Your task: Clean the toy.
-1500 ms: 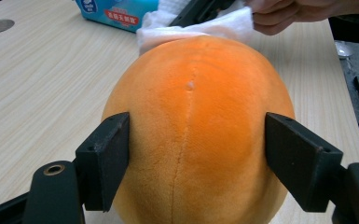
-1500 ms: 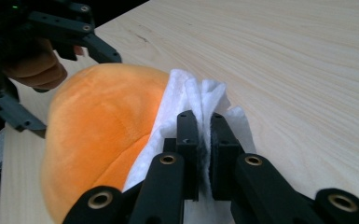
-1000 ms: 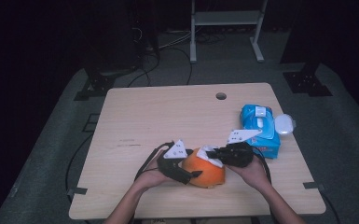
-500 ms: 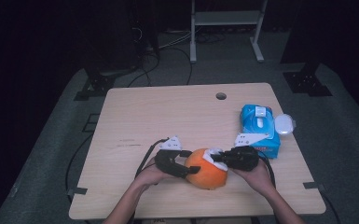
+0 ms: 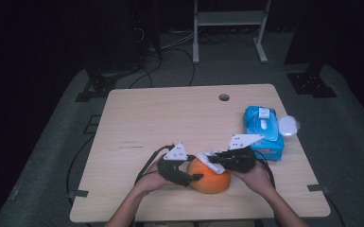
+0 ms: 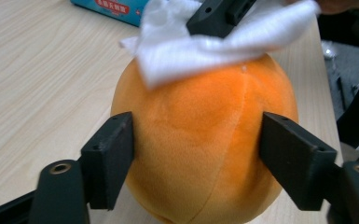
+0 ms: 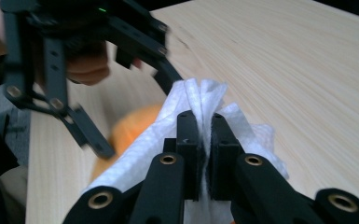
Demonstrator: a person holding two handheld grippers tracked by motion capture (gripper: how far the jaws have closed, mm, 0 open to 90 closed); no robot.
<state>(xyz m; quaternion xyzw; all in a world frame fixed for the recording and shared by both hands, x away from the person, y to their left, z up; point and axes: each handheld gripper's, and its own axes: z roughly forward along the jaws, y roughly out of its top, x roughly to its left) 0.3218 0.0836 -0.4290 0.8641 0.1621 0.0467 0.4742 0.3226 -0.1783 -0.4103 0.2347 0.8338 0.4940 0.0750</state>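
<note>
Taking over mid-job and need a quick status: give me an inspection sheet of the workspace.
Surface: light wooden table, round hole near far edge.
Job's things: round orange plush ball near front edge; white crumpled wipe on top.
Clutter: blue wipes packet, white round lid beside it.
Grippers: left gripper jaws against ball's sides, just reopening slightly; right gripper shut on wipe.
Cables: black cable trails from left gripper.
Surroundings: grey floor, white metal stand behind.

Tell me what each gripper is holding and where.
Left gripper clamps the orange plush ball by its sides; right gripper pinches the white wipe mid-fold.
</note>
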